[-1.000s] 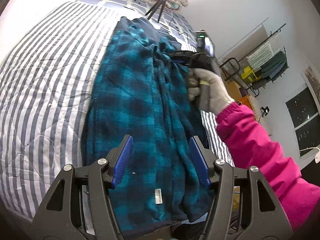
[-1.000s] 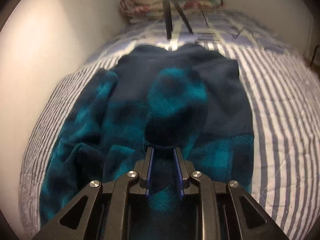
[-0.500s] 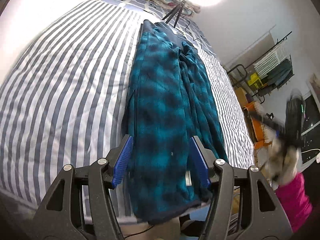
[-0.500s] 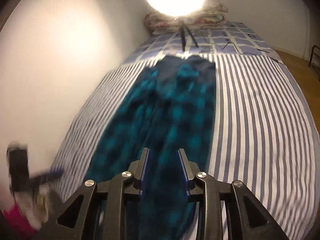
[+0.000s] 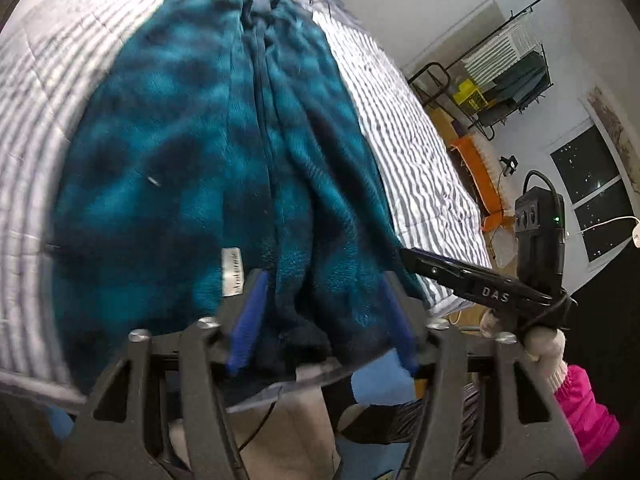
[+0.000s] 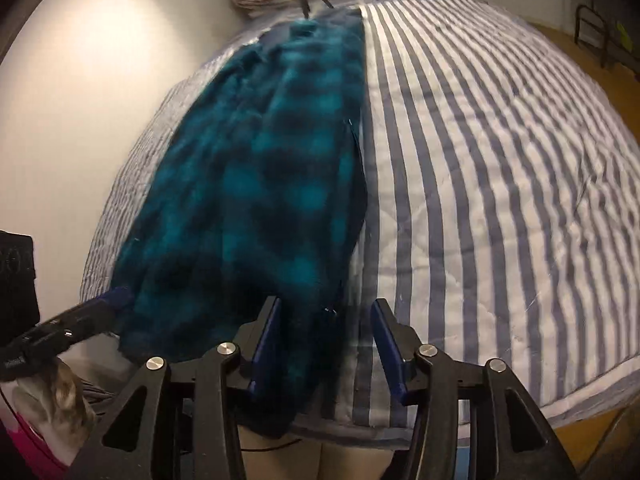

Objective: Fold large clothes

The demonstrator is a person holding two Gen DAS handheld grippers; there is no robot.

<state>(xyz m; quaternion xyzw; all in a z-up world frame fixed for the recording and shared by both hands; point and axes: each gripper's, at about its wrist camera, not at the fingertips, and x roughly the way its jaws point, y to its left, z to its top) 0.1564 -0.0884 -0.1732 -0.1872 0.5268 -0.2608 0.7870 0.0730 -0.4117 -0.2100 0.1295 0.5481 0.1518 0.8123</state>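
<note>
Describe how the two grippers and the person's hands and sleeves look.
Both the left gripper and the right gripper have black angular frames with silver screws and blue-padded fingers. The right one, seen from the side, carries white "DAS" lettering, a black box with a green light and a black cable. The person wears a light knit glove and a bright pink sleeve.

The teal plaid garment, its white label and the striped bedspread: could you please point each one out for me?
teal plaid garment (image 6: 256, 184): right wrist view, middle of the plaid fleece.
white label (image 5: 231, 272): left wrist view, centre of the tag near the hem.
striped bedspread (image 6: 500, 184): right wrist view, bare stripes right of the garment.
</note>
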